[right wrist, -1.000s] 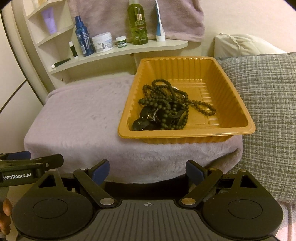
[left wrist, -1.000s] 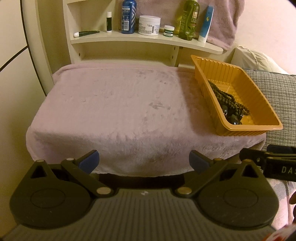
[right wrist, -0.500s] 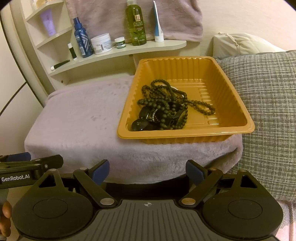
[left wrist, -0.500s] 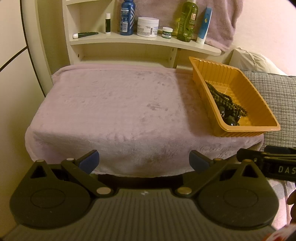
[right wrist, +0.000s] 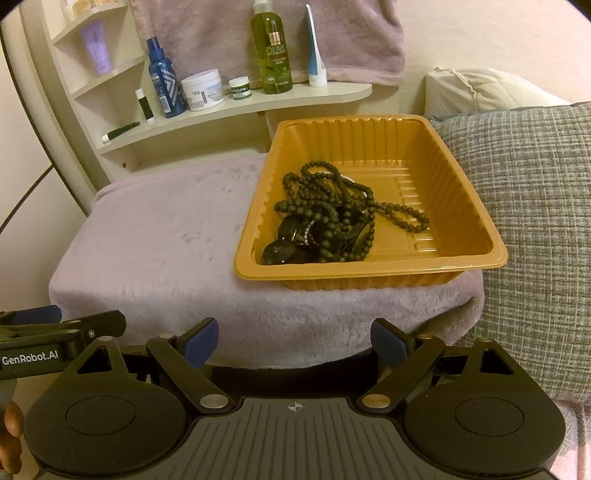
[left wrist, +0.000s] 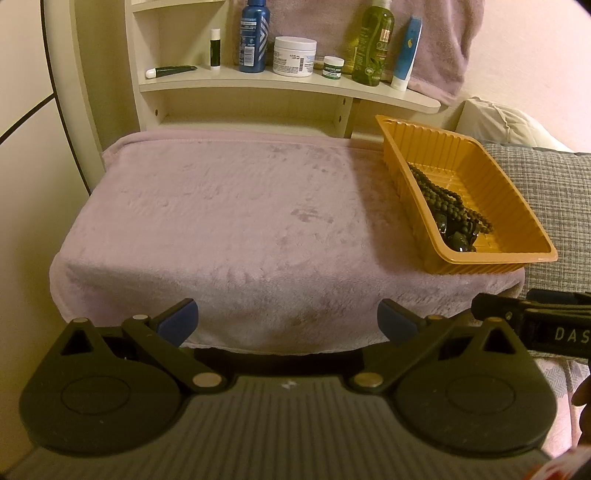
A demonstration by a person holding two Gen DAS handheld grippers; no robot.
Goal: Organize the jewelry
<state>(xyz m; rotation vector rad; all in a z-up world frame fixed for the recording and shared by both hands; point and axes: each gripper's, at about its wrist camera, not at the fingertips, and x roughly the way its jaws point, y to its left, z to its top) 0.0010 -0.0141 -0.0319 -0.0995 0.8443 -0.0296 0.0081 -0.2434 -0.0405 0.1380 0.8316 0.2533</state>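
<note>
An orange plastic tray (right wrist: 436, 151) sits on the right part of a pink plush-covered surface (right wrist: 159, 240). Inside it lies a tangle of dark bead necklaces (right wrist: 325, 206) with black glossy pieces (right wrist: 280, 251) at its near left corner. In the left wrist view the same tray (left wrist: 491, 184) is at the right, its beads (left wrist: 443, 199) partly hidden by the tray wall. My left gripper (left wrist: 288, 323) is open in front of the plush edge, holding nothing. My right gripper (right wrist: 293, 341) is open too, below the tray's near rim and apart from it.
A cream shelf (right wrist: 236, 107) behind the surface carries bottles, jars and tubes; a green bottle (right wrist: 271, 51) stands tallest. A grey woven cushion (right wrist: 535, 221) presses against the tray's right side. A pink towel (right wrist: 258, 33) hangs behind. A wall lies to the left.
Both views have shifted very slightly, with the tray a touch lower and left in the left wrist view. Both grippers stay open and the jewelry has not moved.
</note>
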